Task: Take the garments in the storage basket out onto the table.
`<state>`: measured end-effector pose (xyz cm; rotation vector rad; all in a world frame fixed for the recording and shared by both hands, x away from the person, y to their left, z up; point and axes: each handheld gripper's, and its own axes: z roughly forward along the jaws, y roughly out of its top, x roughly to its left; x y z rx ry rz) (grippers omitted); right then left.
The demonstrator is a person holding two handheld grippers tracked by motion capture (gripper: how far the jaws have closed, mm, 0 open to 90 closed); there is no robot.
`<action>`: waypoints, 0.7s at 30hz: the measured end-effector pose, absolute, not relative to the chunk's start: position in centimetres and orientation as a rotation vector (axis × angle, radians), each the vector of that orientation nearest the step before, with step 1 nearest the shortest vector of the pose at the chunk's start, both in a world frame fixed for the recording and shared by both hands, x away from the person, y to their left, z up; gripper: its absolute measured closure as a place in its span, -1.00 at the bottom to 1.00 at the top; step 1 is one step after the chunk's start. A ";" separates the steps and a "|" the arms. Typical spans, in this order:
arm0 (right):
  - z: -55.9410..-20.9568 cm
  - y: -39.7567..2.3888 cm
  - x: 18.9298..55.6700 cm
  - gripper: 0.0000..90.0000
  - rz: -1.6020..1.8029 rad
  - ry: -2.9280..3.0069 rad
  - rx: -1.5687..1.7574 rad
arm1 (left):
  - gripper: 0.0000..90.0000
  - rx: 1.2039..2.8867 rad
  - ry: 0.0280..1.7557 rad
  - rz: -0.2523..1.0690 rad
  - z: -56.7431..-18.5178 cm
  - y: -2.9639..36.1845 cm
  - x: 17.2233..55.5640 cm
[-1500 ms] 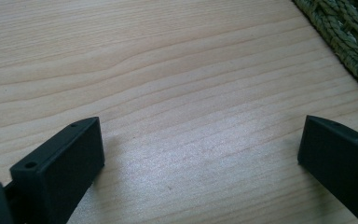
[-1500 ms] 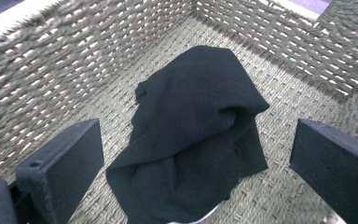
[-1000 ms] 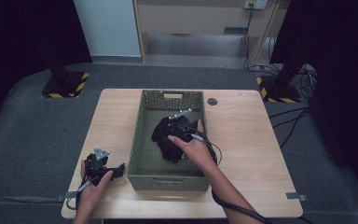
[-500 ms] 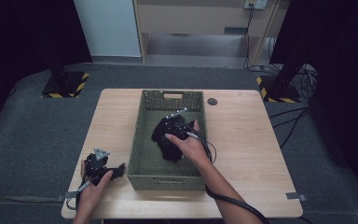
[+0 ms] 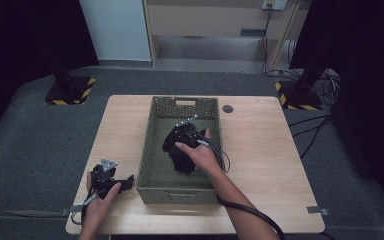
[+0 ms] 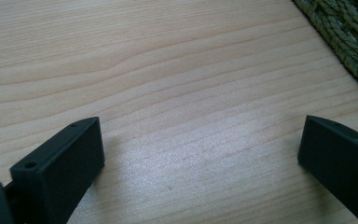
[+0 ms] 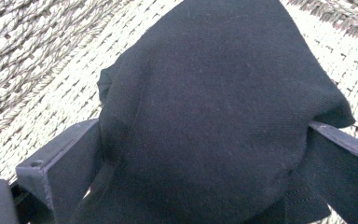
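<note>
A black cloth [image 5: 180, 159] lies bunched in the middle of an olive woven basket [image 5: 185, 101] at the table's centre. My right gripper [image 5: 184, 134] reaches down into the basket over the cloth's far part. In the right gripper view the black cloth [image 7: 214, 102] fills the space between the jaws, which stand wide apart, so the right gripper [image 7: 205, 154] is open around it. My left gripper [image 5: 124, 183] rests on the table left of the basket's near corner. The left gripper [image 6: 200, 140] is open over bare wood, with nothing between its jaws.
The basket's wall [image 6: 349, 37] rises just beyond the left gripper's right jaw. Woven basket floor [image 7: 37, 56] surrounds the cloth. A small dark round disc [image 5: 227, 108] lies on the wooden table [image 5: 265, 150] right of the basket's far corner. Cables trail from both grippers.
My right hand and gripper have shifted slightly left and lower onto the cloth in the basket. The left gripper has stayed where it was.
</note>
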<state>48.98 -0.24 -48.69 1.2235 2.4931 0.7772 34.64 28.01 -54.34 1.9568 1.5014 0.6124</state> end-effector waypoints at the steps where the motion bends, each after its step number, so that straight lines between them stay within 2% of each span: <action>1: -48.7 -0.2 49.0 -0.95 0.775 2.494 1.226 | -1.00 1.957 1.501 0.612 -54.3 28.0 34.6; 21: -50.8 0.7 50.1 -0.97 0.704 2.516 1.255 | -1.00 1.955 1.502 0.613 -54.3 28.0 34.6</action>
